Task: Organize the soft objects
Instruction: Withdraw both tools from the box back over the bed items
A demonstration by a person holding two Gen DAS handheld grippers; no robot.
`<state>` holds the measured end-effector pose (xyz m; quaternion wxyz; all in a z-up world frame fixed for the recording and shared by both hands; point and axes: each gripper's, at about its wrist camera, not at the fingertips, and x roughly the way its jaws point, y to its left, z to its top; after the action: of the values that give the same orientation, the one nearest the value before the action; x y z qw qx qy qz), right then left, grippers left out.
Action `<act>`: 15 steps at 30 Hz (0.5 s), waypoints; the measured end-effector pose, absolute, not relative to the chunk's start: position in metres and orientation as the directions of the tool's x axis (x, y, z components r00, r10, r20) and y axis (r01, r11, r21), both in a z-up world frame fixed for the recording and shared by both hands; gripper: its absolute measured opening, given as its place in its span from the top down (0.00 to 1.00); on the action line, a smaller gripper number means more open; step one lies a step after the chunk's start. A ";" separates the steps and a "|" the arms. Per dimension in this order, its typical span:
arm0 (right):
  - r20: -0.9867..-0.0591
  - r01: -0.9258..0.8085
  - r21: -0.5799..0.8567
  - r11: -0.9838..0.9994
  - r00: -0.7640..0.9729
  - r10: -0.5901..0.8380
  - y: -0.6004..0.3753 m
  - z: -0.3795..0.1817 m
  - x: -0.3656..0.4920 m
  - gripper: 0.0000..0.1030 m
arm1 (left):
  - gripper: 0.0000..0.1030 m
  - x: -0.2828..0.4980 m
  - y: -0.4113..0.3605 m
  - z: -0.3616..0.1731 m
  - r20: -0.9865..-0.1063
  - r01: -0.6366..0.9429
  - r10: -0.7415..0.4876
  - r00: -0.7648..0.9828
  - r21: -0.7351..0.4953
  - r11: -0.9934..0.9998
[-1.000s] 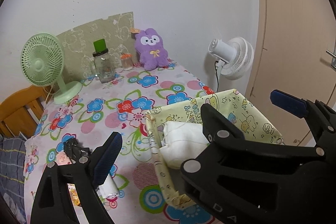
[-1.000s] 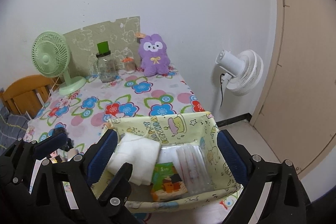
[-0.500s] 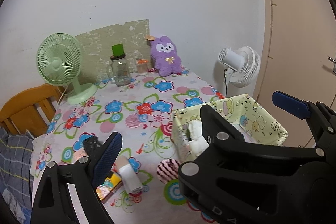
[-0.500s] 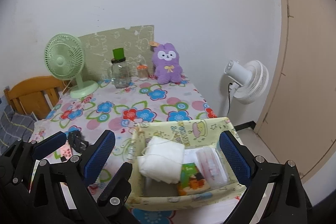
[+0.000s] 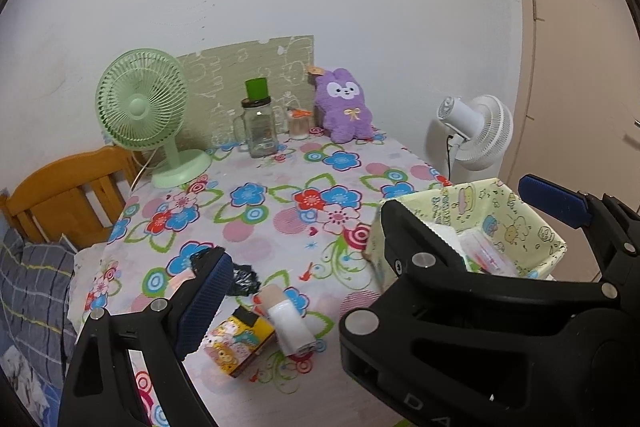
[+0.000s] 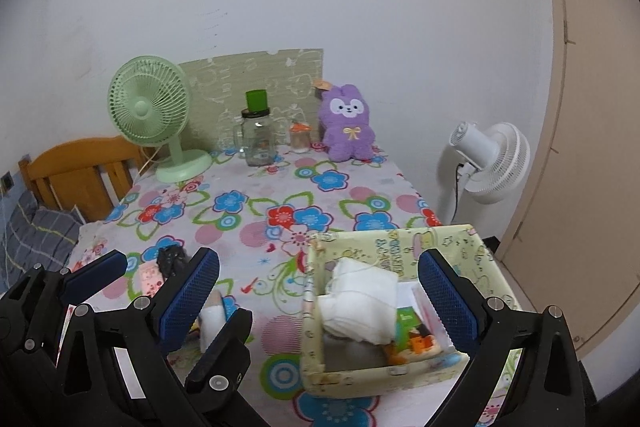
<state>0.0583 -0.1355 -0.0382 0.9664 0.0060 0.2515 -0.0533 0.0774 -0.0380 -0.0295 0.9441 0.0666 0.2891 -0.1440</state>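
Both my grippers have pulled back from the table since a second ago, so more of the cloth shows now. My left gripper [image 5: 392, 251] stands wide apart with nothing between its pads. My right gripper [image 6: 320, 291] is also spread wide; the box [image 6: 348, 373] sits between its fingers in the view, but the pads do not press it. In the box lie a white cloth [image 6: 360, 303] and some packets. Left of the box, on the table [image 5: 280, 219], I now see a white roll [image 5: 290, 327], a yellow pack [image 5: 236, 343] touching it, and a black bundle [image 5: 240, 277] just behind. At the far edge, unchanged, stand a green fan [image 5: 144, 111], a jar [image 5: 260, 131] and a purple plush [image 5: 346, 107].
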 end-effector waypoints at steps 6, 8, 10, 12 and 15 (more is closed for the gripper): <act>-0.491 0.083 -0.014 0.996 0.867 -0.080 -0.118 -0.043 0.065 0.02 | 0.09 0.080 -0.021 -0.033 -0.567 0.280 -0.203 0.798 0.050 0.959; -0.496 0.072 -0.012 0.997 0.865 -0.068 -0.112 -0.045 0.067 0.02 | 0.09 0.081 -0.015 -0.035 -0.568 0.270 -0.194 0.800 0.052 0.962; -0.503 0.061 -0.013 0.998 0.862 -0.059 -0.106 -0.049 0.071 0.02 | 0.09 0.083 -0.011 -0.038 -0.573 0.261 -0.186 0.798 0.049 0.964; -0.509 0.052 -0.012 0.999 0.859 -0.051 -0.102 -0.052 0.074 0.02 | 0.09 0.086 -0.006 -0.041 -0.578 0.251 -0.178 0.796 0.048 0.967; -0.518 0.043 -0.007 0.999 0.855 -0.040 -0.095 -0.058 0.078 0.02 | 0.09 0.090 0.000 -0.047 -0.587 0.235 -0.164 0.792 0.045 0.971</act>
<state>0.0785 -0.0950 -0.0581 0.9629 0.0026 0.2688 -0.0216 0.0897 0.0004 -0.0471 0.9449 0.0578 0.3043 -0.1056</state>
